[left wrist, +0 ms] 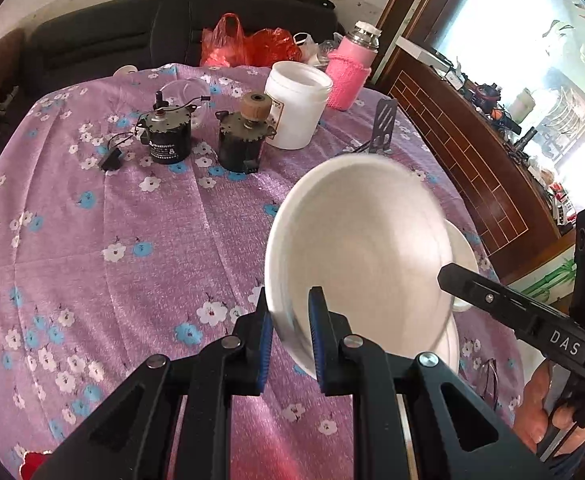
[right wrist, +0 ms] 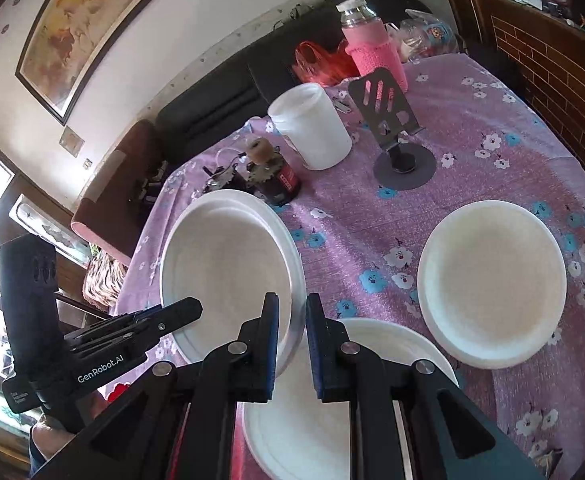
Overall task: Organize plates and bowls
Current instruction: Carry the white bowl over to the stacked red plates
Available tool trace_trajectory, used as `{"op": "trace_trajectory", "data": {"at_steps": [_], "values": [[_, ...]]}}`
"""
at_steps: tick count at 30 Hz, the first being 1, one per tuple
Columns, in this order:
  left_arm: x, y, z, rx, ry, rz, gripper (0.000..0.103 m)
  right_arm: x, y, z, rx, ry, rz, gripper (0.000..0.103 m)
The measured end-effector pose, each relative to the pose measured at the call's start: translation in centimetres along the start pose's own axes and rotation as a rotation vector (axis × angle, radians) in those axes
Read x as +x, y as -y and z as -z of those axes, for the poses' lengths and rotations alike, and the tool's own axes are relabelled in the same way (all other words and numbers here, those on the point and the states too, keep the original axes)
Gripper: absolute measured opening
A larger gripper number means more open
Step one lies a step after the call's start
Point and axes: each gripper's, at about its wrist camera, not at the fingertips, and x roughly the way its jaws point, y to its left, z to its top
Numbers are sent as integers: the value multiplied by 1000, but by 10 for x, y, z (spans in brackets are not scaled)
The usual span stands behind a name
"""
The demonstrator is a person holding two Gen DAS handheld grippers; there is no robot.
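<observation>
A white plate (left wrist: 364, 248) hangs tilted above the purple flowered tablecloth (left wrist: 132, 240), held by both grippers. My left gripper (left wrist: 290, 300) is shut on its near rim. My right gripper (left wrist: 446, 274) reaches in from the right onto the opposite rim. In the right wrist view the same plate (right wrist: 228, 264) has its rim pinched in my right gripper (right wrist: 292, 304), and my left gripper (right wrist: 196, 306) grips the far side. Under it a second white plate (right wrist: 372, 344) lies on the cloth. A third plate (right wrist: 492, 284) sits to the right.
Behind the plates stand two small black motors (left wrist: 168, 140), a white tub (left wrist: 296, 108), a pink-sleeved flask (left wrist: 352, 68) and a grey phone stand (right wrist: 392, 120). A red bag (left wrist: 244, 46) lies at the table's far edge. A dark sofa lies beyond.
</observation>
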Motion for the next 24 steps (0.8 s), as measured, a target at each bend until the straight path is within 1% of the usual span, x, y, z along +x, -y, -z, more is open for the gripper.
{"op": "trace_trajectory", "data": {"at_steps": [5, 15, 24], "values": [[-11, -1, 11, 4, 16, 3, 16, -7, -6, 8, -3, 8, -12, 15], [-23, -3, 41, 10, 20, -11, 16, -15, -12, 40, -5, 4, -35, 15], [-51, -13, 73, 5, 51, 2, 17, -38, -38, 75, -56, 50, -68, 15]]}}
